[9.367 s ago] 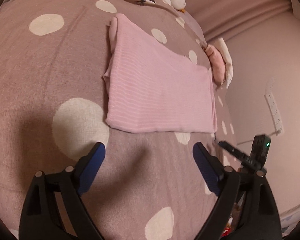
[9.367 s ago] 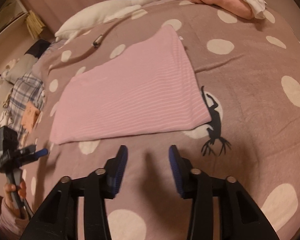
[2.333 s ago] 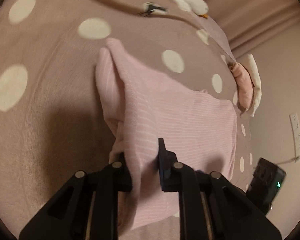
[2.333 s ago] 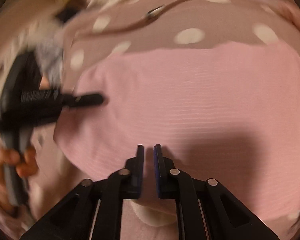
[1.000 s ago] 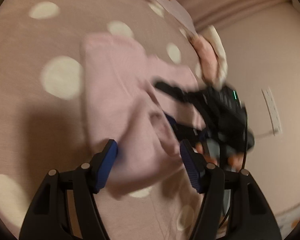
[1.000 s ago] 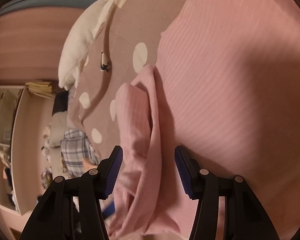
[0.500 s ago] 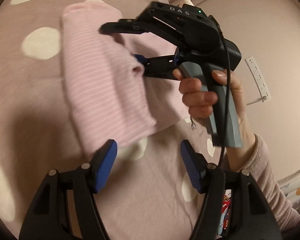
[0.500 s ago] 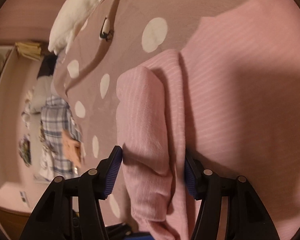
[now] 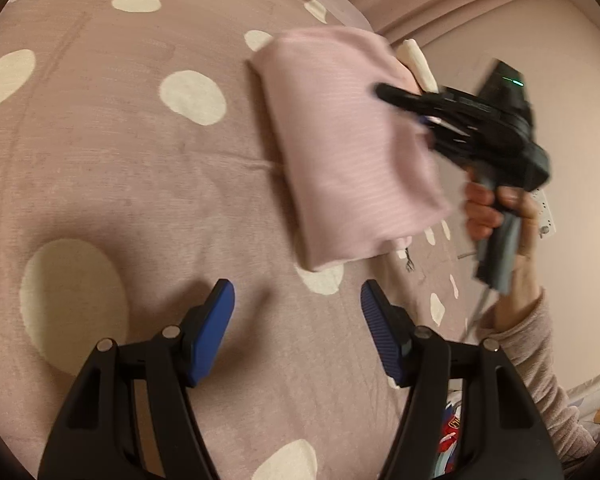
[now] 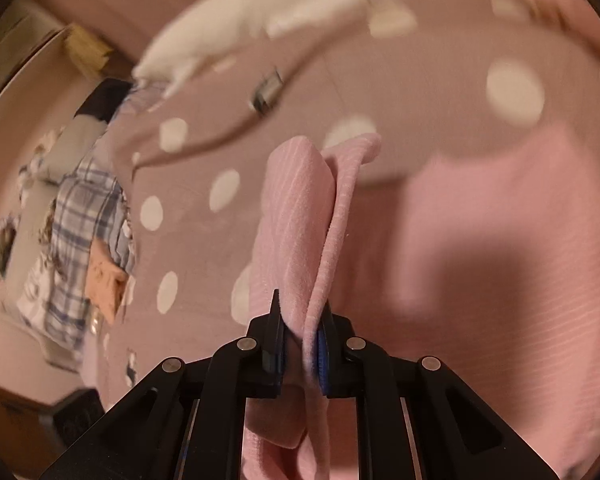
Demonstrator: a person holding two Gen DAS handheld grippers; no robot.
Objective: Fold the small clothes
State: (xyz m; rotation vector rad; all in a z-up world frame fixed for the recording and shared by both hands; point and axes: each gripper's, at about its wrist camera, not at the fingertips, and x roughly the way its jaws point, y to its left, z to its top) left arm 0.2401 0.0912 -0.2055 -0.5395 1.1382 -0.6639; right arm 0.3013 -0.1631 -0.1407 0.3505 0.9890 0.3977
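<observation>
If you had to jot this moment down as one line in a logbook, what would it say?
step: folding pink garment | right gripper: closing, bunched fold between pads | left gripper: open, empty, above polka-dot bedspread | fold: unfinished

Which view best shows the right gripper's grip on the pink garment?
Right wrist view: the right gripper has its jaws closing on a bunched fold of the pink garment, cloth visibly between the pads. Left wrist view shows that gripper from the side, blurred, over the garment; the contact point is unclear.

Likely bedroom, polka-dot bedspread, goose plush
</observation>
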